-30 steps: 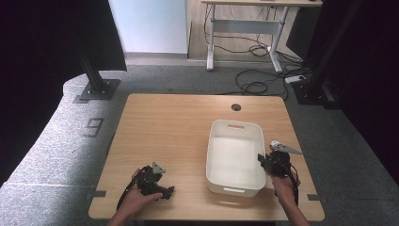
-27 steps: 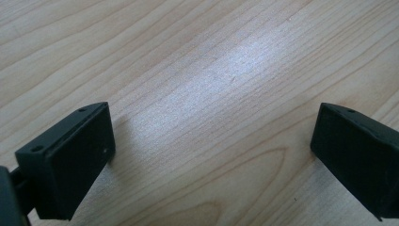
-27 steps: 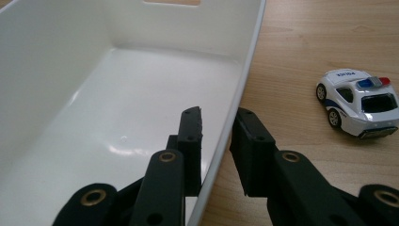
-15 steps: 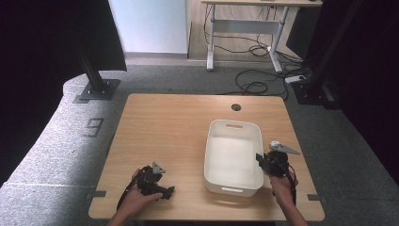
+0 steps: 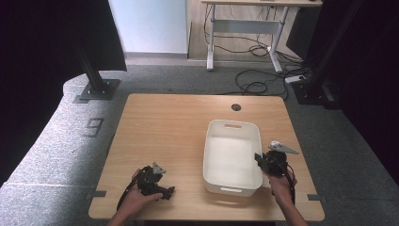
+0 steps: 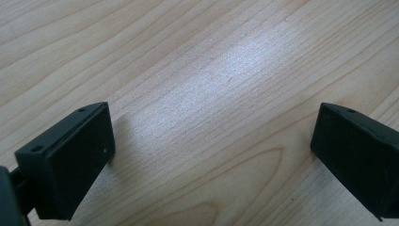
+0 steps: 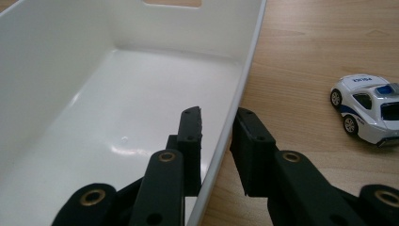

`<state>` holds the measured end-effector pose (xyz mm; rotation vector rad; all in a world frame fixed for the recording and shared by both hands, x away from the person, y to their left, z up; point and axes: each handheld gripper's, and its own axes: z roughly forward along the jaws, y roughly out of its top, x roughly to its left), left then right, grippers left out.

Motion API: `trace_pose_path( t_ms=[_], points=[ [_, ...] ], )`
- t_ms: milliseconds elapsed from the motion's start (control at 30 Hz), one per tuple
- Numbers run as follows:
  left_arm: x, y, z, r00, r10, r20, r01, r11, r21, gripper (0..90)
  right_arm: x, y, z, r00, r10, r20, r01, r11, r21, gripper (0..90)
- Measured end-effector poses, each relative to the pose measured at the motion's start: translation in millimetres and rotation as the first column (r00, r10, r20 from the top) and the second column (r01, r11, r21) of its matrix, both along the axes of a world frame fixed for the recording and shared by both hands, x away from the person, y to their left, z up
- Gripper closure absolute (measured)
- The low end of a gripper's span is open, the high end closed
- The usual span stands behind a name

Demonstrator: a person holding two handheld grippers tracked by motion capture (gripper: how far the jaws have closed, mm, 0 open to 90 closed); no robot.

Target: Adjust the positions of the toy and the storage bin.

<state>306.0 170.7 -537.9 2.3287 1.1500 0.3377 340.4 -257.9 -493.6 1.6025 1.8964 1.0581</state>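
In the high view, a white bin (image 5: 231, 157) is seen right of centre on the surface (image 5: 164, 127), its right wall clamped by the right tool (image 5: 259, 159), probably to move or steady it; the left tool (image 5: 165, 192) is rested at the near left. In the left gripper view, wide-open jaws are seen over bare wood. In the right gripper view, the wall is pinched between closed jaws, with a toy police car (image 7: 369, 108) beside the bin.

Toy police car (image 7: 371, 113) cut by right edge; white bin (image 7: 117, 94) cut at left, bottom.
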Motion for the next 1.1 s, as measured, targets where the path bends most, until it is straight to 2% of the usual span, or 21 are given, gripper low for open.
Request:
trace_pose_path(
  t_ms=[1100],
  points=[
    [-0.3,0.0,-0.5,1.0000,-0.003,0.004,0.003,1.0000,-0.003,0.2,4.2,7.0,-1.0,0.9991,0.037,0.022,-0.036,0.999,-0.021,72.5]
  ],
)
